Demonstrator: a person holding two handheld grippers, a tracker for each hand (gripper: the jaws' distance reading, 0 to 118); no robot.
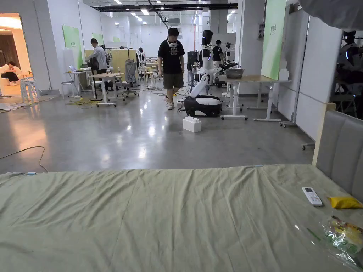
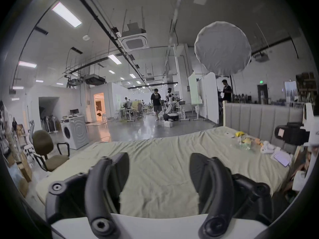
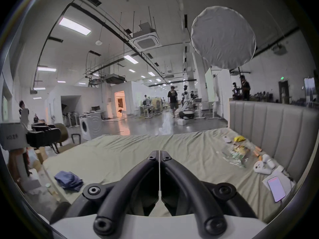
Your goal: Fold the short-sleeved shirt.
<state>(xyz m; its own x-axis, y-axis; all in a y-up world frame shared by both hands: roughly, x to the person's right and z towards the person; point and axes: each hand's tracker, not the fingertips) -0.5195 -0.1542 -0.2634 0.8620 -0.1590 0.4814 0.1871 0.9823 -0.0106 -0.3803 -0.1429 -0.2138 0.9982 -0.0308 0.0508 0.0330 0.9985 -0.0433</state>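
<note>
A pale green sheet (image 1: 159, 219) covers the bed in front of me. In the right gripper view a bundle of blue cloth (image 3: 69, 180) lies rumpled at the bed's left edge; I cannot tell whether it is the shirt. My left gripper (image 2: 159, 172) hangs over the sheet (image 2: 160, 156), its jaws wide apart and holding nothing. My right gripper (image 3: 159, 154) is shut, jaw tips touching, with nothing between them, over the middle of the sheet (image 3: 120, 149). Each gripper view catches the other gripper's body at its side edge.
A grey padded headboard (image 1: 340, 152) bounds the bed on the right. Beside it lie a white remote (image 1: 312, 196), a yellow packet (image 1: 344, 202), a plastic snack bag (image 1: 340, 233) and a phone (image 3: 276, 188). An office chair (image 2: 44, 149) stands left. A person (image 1: 171, 67) walks on the floor beyond.
</note>
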